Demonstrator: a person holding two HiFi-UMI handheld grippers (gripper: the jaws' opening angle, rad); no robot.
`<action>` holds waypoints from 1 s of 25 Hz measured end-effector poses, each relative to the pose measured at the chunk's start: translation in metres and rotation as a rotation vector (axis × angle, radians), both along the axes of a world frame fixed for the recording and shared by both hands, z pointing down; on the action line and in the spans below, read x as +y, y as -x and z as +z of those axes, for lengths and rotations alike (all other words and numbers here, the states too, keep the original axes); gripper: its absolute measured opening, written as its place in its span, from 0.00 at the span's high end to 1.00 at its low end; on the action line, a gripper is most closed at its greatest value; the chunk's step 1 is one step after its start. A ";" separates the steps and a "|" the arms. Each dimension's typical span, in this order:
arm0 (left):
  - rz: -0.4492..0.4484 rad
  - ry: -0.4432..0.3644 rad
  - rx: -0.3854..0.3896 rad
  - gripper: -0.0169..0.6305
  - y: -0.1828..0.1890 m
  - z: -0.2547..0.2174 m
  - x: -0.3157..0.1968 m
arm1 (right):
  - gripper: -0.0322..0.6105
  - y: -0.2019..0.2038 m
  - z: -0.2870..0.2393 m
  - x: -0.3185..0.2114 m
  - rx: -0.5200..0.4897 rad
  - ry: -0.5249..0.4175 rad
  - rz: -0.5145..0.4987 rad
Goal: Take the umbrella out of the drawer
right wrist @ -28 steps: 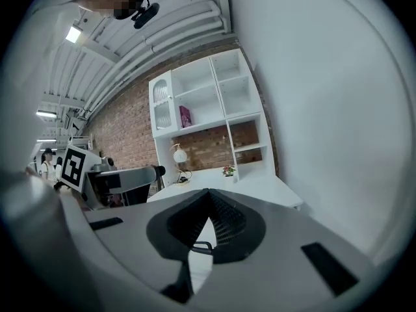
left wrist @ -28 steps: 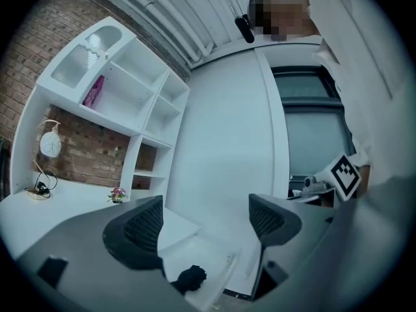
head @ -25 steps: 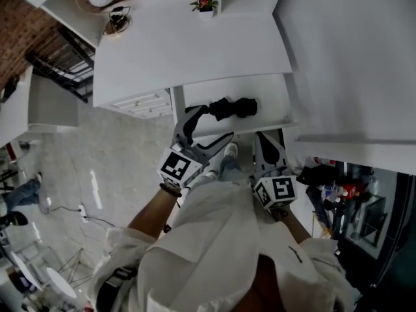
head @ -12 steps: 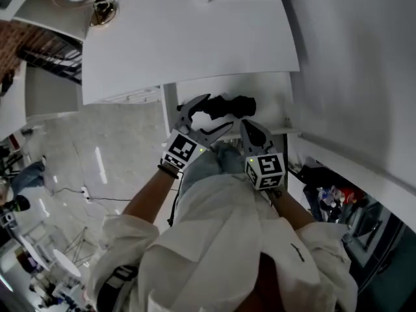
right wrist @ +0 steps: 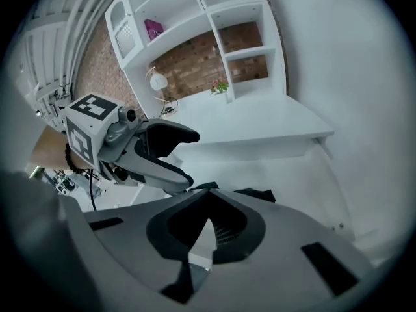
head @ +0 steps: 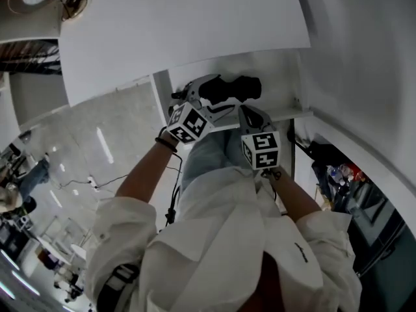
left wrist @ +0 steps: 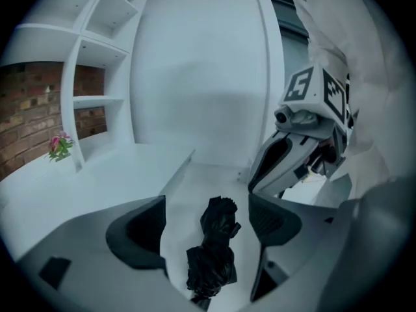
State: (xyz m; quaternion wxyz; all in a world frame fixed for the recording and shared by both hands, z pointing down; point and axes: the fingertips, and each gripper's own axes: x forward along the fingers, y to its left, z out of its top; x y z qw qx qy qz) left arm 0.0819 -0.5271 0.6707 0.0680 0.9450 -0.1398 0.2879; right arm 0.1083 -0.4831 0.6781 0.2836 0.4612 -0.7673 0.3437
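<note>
Left claw [left wrist: 207,207] is released, jaws wide apart, and I have it reaching into the open drawer [head: 281,101]. The umbrella [left wrist: 213,252] is black and folded. It lies flat on the drawer floor, lengthwise between the two jaws. In the left gripper view there is a gap between it and the pad on each side, so I see no contact. Its near end runs under the claw body at the bottom of that view; its far end sits about level with the jaw tips. In the head view the umbrella lies across the drawer and the left claw comes at it from the left end.

Right claw [right wrist: 207,194] is clenched, tips meeting, nothing between them. It hangs at the drawer's front, just right of the left claw and apart from the umbrella. In the right gripper view, bits of black umbrella show just past its tips.

The drawer sticks out from under the white surface [head: 182,31].
</note>
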 end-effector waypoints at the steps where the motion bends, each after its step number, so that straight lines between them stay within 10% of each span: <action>1: 0.036 -0.006 -0.025 0.35 -0.002 0.011 -0.002 | 0.92 0.001 0.008 -0.001 0.009 0.023 -0.005; 25: 0.507 0.006 -0.517 0.35 -0.045 0.180 0.027 | 0.92 0.001 0.103 -0.004 0.184 0.268 -0.068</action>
